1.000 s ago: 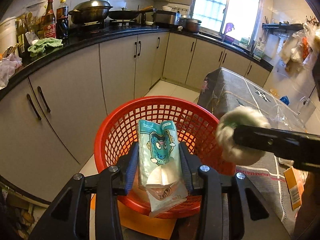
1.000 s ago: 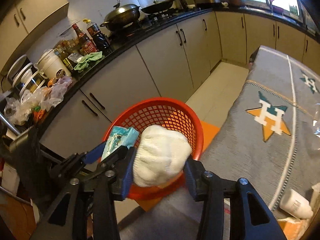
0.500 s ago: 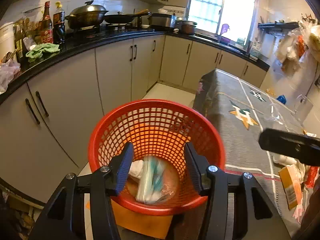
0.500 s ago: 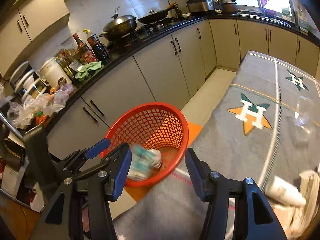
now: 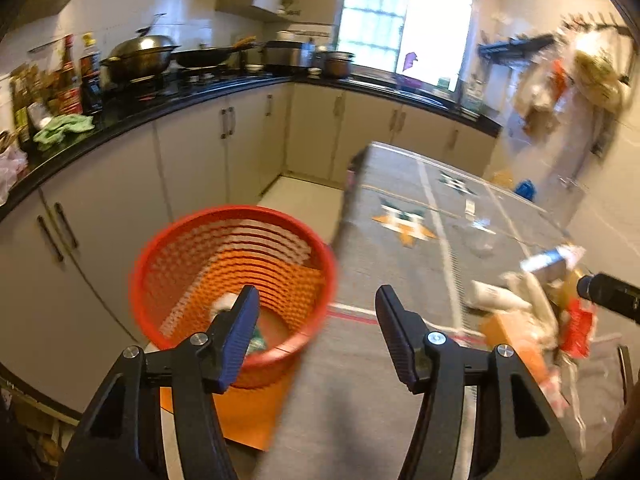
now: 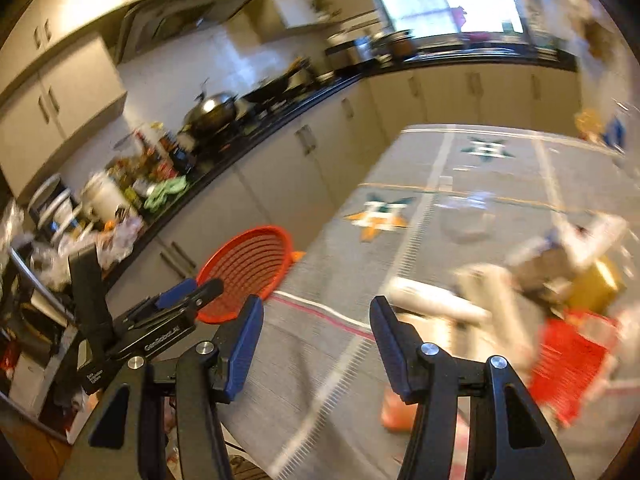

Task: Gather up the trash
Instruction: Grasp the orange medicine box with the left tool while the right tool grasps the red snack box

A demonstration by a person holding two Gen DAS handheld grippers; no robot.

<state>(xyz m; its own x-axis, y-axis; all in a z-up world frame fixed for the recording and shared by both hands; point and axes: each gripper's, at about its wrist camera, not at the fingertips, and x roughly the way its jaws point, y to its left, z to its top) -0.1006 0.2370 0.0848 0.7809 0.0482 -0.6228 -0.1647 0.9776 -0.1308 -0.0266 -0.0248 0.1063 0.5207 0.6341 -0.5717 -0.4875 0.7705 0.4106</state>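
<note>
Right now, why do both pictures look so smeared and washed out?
Left wrist view: the red basket and the trash pile streak with motion, while the window glares white. Right wrist view: smearing is heavier, the trash pile barely readable; only each camera's own claw stays sharp. Fisheye bends the counters.

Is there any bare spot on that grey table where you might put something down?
Yes: the near stretch of the grey tablecloth, between the red basket and the litter pile, is bare. The far end around the green star looks free too. The right side is crowded with wrappers and a white bottle.
</note>
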